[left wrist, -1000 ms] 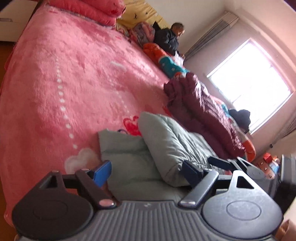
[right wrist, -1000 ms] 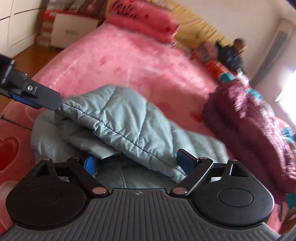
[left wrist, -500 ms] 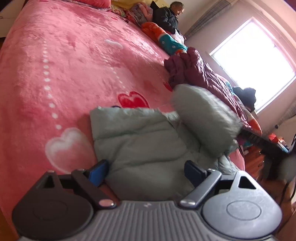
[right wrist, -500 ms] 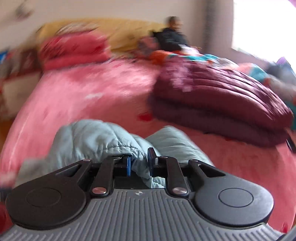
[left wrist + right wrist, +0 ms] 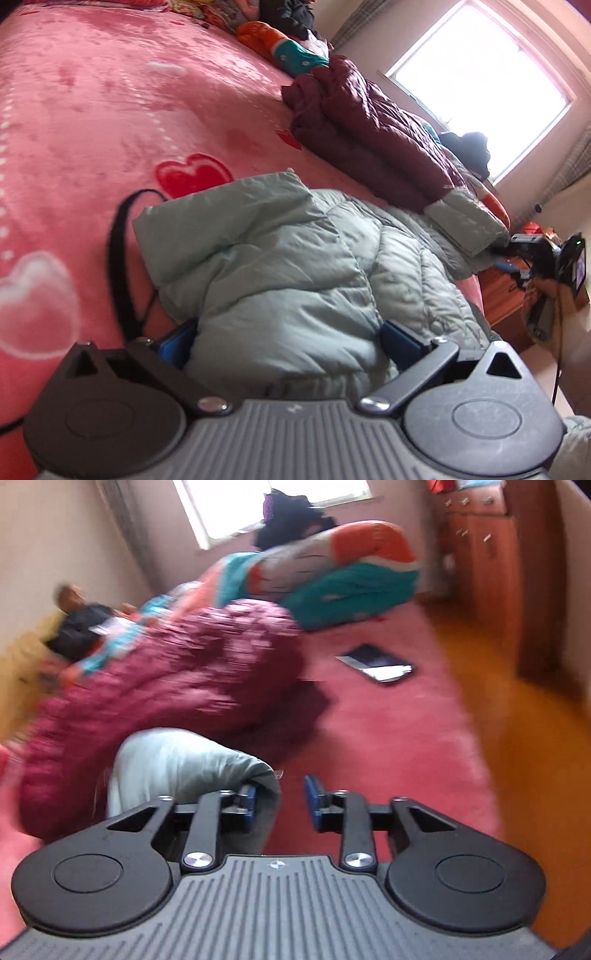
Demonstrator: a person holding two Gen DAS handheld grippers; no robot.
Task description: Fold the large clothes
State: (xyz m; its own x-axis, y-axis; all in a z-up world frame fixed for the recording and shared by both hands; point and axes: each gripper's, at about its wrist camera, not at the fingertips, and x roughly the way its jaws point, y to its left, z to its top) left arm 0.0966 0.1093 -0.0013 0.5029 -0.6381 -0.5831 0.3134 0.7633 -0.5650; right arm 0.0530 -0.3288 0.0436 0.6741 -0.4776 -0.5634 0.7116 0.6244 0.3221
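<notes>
- On the pink bedspread, the pale green padded jacket is spread beside a maroon jacket.
- The left gripper's jaws are being opened wide around its hem.
- The right gripper's jaws are being opened; the sleeve is no longer pinched.

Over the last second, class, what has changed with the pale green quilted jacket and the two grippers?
The right gripper pinched the pale green quilted jacket's sleeve, swung it out beside the folded maroon quilted coat, and its jaws are opening, releasing it. The left gripper closed in around the jacket's body, jaws opening. The pink heart-patterned blanket stayed put.
</notes>
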